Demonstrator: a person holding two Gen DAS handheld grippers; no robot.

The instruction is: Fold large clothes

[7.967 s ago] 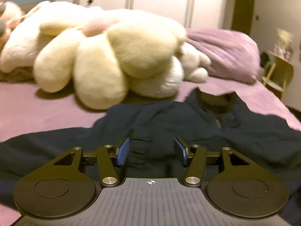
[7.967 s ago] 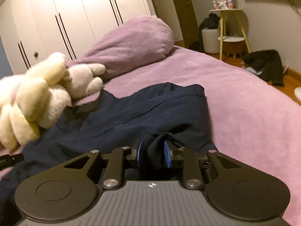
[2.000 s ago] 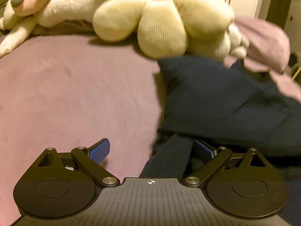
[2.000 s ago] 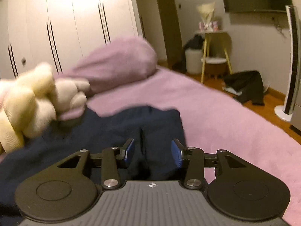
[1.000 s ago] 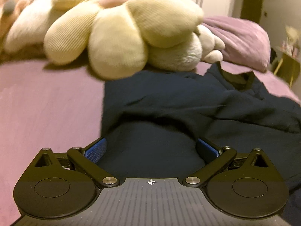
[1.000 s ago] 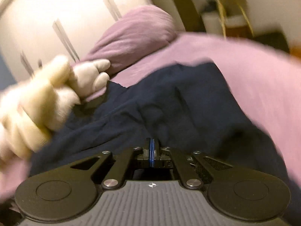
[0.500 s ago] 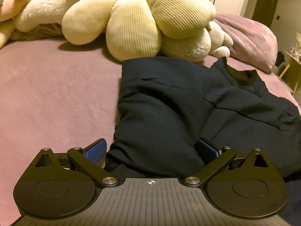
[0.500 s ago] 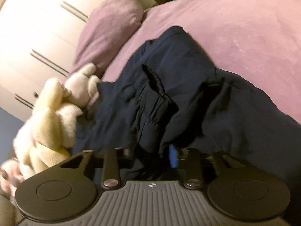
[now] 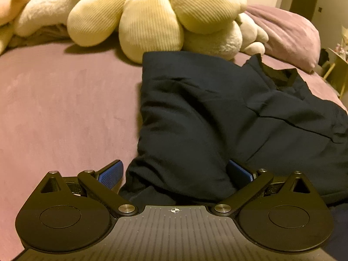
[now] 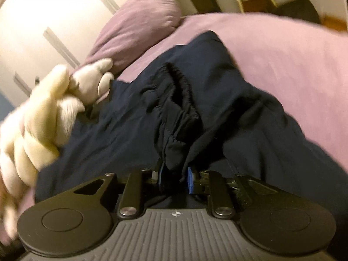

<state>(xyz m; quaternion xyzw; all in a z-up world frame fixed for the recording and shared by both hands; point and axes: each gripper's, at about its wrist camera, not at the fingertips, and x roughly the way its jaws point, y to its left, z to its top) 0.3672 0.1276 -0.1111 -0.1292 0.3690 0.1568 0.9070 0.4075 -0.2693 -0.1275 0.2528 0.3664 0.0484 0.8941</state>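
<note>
A large navy garment (image 9: 195, 113) lies on the purple bed, one side folded over its body, the collar opening at the far right. My left gripper (image 9: 175, 174) stands wide open low over the near fold. Cloth lies between its blue pads (image 9: 111, 174) without being pinched. In the right wrist view the same garment (image 10: 250, 130) is bunched, with a ribbed black cuff (image 10: 184, 100) running up the middle. My right gripper (image 10: 175, 177) is narrowed onto a fold of cloth just below that cuff, and its pads press the fold from both sides.
A big cream flower plush (image 9: 152, 15) and other soft toys (image 9: 32, 10) crowd the head of the bed, touching the garment's far edge. A purple pillow (image 10: 141, 26) sits beyond. Bare purple bedspread (image 9: 65, 108) stretches to the left. White wardrobe doors (image 10: 43, 21) stand behind.
The right gripper was fully shut a second ago, opened, and has now narrowed on a fold below the cuff. The left gripper stays wide open and has drifted slightly nearer the fold.
</note>
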